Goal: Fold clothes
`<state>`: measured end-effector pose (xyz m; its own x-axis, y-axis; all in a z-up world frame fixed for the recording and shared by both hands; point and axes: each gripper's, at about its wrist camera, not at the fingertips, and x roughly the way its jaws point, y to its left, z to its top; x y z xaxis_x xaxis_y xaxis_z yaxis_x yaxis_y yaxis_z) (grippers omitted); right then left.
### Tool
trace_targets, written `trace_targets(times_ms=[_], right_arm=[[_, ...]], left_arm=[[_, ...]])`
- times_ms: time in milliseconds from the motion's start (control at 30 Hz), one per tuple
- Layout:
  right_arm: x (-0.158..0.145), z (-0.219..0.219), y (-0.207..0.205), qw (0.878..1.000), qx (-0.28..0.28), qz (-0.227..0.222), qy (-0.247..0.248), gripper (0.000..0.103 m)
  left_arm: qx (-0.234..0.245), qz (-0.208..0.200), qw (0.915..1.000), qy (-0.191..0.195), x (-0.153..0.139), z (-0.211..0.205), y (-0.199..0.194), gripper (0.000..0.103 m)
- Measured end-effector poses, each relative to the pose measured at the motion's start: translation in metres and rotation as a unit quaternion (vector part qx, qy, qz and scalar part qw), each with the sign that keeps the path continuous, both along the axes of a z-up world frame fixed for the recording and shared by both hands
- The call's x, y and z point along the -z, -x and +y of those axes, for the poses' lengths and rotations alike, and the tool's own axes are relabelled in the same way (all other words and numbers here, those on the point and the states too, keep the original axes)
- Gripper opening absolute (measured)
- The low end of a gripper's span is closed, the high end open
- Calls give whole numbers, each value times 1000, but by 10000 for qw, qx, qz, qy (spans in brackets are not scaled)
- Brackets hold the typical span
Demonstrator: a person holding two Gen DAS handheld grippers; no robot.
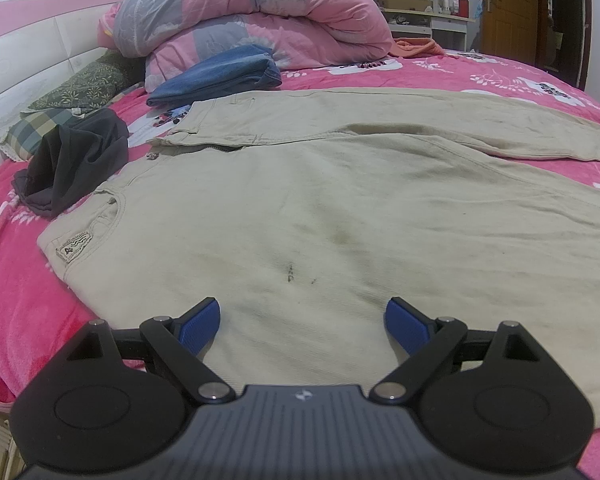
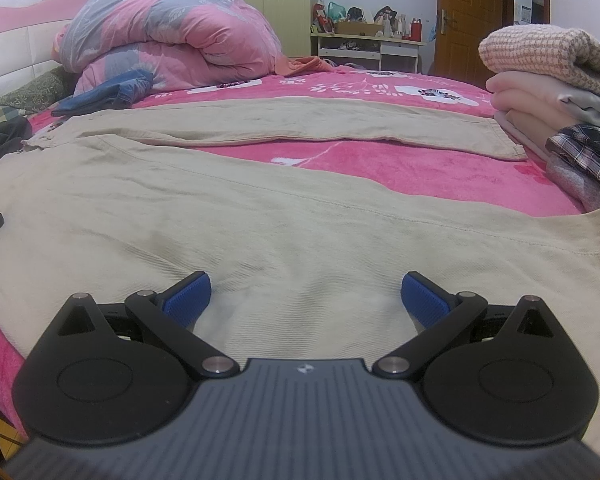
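**Beige trousers spread flat on a pink bed, both grippers poised above them**

Beige trousers (image 1: 340, 200) lie flat across the pink bedspread (image 1: 20, 300), waistband at 9 o'clock and legs running toward 3 o'clock in the left wrist view; the far leg splays apart from the near one, leaving a wedge of bedspread between them. Left gripper (image 1: 302, 322): jaws spread wide, blue pads (image 1: 202, 324) clear of each other, nothing pinched, over the seat of the trousers. Right gripper (image 2: 306, 298): jaws likewise spread, nothing between them, over the near leg. Whether either gripper's pads touch the cloth cannot be told. Dark garment (image 1: 76, 160) crumpled at 9 o'clock, just beside the waistband. Folded jeans (image 1: 216, 76) at 11 o'clock, against a rolled quilt (image 1: 252, 12). Stack of folded clothes (image 2: 556, 92) at 3 o'clock in the right wrist view, near the leg hems.
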<state>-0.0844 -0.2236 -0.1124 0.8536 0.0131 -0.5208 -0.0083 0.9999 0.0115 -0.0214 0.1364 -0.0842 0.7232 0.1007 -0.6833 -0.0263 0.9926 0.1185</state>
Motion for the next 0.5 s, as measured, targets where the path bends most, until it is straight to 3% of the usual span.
trace_targets(times_ms=[500], right_arm=[[0, 1, 0, 10000, 5, -14, 2, 102]], left_arm=[[-3, 4, 10000, -4, 0, -1, -1, 91]])
